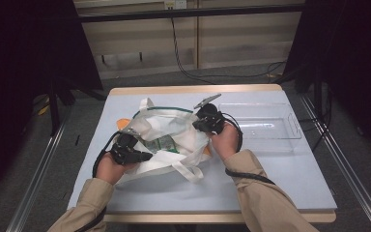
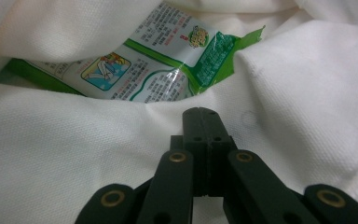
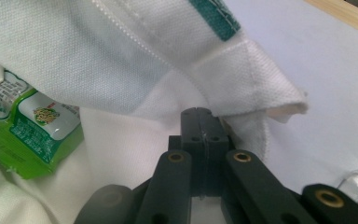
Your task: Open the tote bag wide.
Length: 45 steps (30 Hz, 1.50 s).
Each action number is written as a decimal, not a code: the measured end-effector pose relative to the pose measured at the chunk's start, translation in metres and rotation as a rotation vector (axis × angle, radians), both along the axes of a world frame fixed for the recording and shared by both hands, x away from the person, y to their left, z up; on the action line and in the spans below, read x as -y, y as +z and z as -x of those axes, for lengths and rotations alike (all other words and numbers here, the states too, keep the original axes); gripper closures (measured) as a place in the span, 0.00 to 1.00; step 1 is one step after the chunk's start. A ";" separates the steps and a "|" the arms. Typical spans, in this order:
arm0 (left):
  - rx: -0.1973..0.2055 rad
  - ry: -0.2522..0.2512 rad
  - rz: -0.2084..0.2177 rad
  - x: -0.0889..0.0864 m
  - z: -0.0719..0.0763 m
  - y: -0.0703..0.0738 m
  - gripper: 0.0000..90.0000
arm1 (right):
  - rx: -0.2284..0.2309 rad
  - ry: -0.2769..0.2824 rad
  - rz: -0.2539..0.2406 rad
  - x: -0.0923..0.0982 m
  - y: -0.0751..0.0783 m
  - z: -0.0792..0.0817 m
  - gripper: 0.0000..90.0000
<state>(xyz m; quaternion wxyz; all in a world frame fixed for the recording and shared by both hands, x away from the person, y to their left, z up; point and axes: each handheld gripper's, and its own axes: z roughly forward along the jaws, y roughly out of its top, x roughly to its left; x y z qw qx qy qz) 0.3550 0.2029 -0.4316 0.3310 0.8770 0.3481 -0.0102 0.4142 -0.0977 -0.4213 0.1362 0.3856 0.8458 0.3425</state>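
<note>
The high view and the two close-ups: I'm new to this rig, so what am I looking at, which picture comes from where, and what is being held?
There is no robot arm here. A person at a table holds a hand-held two-jaw tool in each hand. The high view looks down from above the person's side: the left gripper is at the picture's left, the right gripper at its right.

The other two pictures come from cameras riding on those tools, looking along their black jaws.

On the table lies a white cloth tote bag with a green-and-white snack packet inside its mouth. Beside it, toward the right, sits a clear plastic tray.

In both gripper views the jaws stand closed, each pinching a fold of the bag's fabric: the left gripper near the packet, the right gripper at the bag's rim. Together they appear to spread the bag open.
</note>
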 end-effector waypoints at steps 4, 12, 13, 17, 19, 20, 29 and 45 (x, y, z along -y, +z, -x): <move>0.001 -0.008 -0.012 0.000 0.002 -0.001 1.00 | -0.004 -0.018 0.001 0.003 0.000 -0.002 1.00; -0.003 -0.005 -0.006 0.000 0.005 -0.002 1.00 | -0.002 -0.016 0.008 0.003 -0.002 -0.004 1.00; 0.000 -0.018 -0.020 -0.001 0.004 -0.002 1.00 | -0.007 -0.021 0.006 0.003 -0.002 -0.004 1.00; -0.002 -0.030 -0.020 -0.003 0.005 -0.004 1.00 | -0.010 -0.015 0.010 0.003 -0.002 -0.005 1.00; -0.005 -0.017 -0.011 -0.002 0.006 -0.005 1.00 | -0.012 -0.018 0.013 0.003 -0.002 -0.005 1.00; -0.004 -0.010 -0.003 -0.002 0.007 -0.006 1.00 | -0.014 -0.021 0.013 0.002 -0.002 -0.005 1.00; -0.007 -0.002 -0.001 -0.003 0.010 -0.009 1.00 | -0.020 -0.030 0.020 0.004 -0.001 -0.008 1.00; -0.006 -0.039 -0.028 -0.006 0.015 -0.015 1.00 | -0.031 -0.036 0.042 0.004 -0.002 -0.012 1.00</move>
